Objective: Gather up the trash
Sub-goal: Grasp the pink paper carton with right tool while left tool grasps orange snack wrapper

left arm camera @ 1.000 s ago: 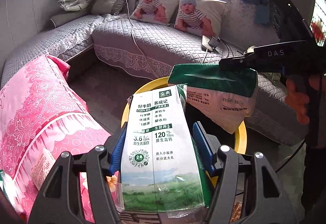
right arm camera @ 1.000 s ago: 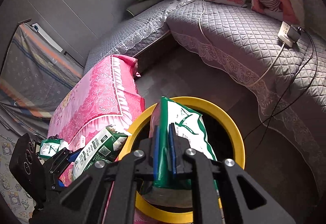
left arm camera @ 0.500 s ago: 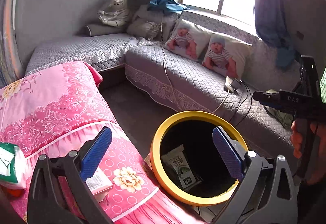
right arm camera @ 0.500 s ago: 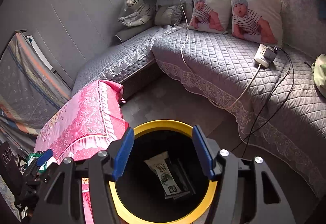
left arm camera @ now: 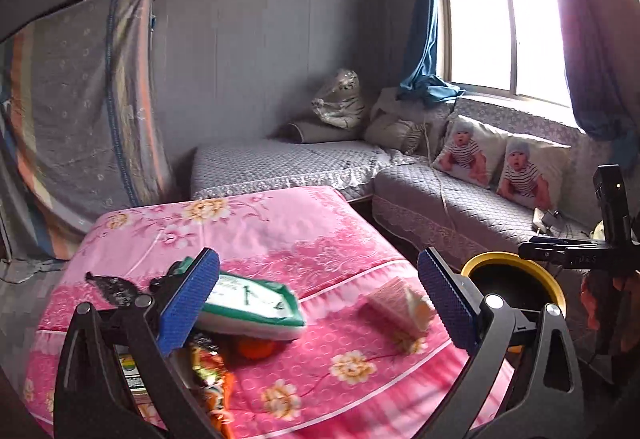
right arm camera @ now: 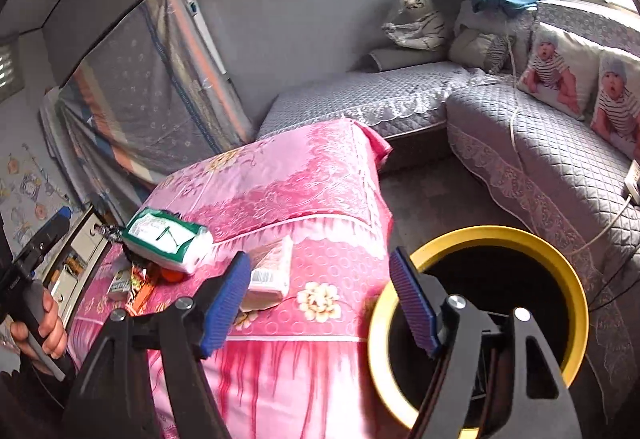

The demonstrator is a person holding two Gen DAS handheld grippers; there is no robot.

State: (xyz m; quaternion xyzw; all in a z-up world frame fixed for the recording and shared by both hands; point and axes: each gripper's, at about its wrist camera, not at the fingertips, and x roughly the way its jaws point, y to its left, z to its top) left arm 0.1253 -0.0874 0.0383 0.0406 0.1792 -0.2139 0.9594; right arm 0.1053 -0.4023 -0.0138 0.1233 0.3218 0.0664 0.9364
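The trash was seen spread over the near left part of a table draped in a pink floral cloth [left arm camera: 280, 235]. A green-and-white soft pack [left arm camera: 252, 305] lay flat there, with printing on its white face too blurred to be read. Just beneath its near edge an orange round object [left arm camera: 256, 349] and an orange printed wrapper [left arm camera: 210, 375] were seen; the wrapper's lettering could not be made out. To the right of the pack, apart from it, a small pinkish-white box [left arm camera: 400, 305] lay alone; in the right wrist view a barcode label was visible on its near end [right arm camera: 268, 275], the digits unreadable. A black crumpled item [left arm camera: 110, 287] lay at the far left of the cloth.

The yellow-rimmed bin [right arm camera: 576, 291] stood on the floor just beside the table's right edge, its dark mouth facing up. Bare floor was seen between the table's far corner and a grey quilted sofa [left arm camera: 460, 199], on which two cushions printed with babies [left arm camera: 496, 163] were propped under a window.

The left gripper [left arm camera: 320, 303] was held spread wide above the cloth, nothing between its blue pads [left arm camera: 190, 303]. The right gripper [right arm camera: 320, 303] was caught with its jaws opening, nothing between them, one finger over the table's edge and the other over the bin's rim. A hand [right arm camera: 40, 327] was seen on the left gripper's handle.
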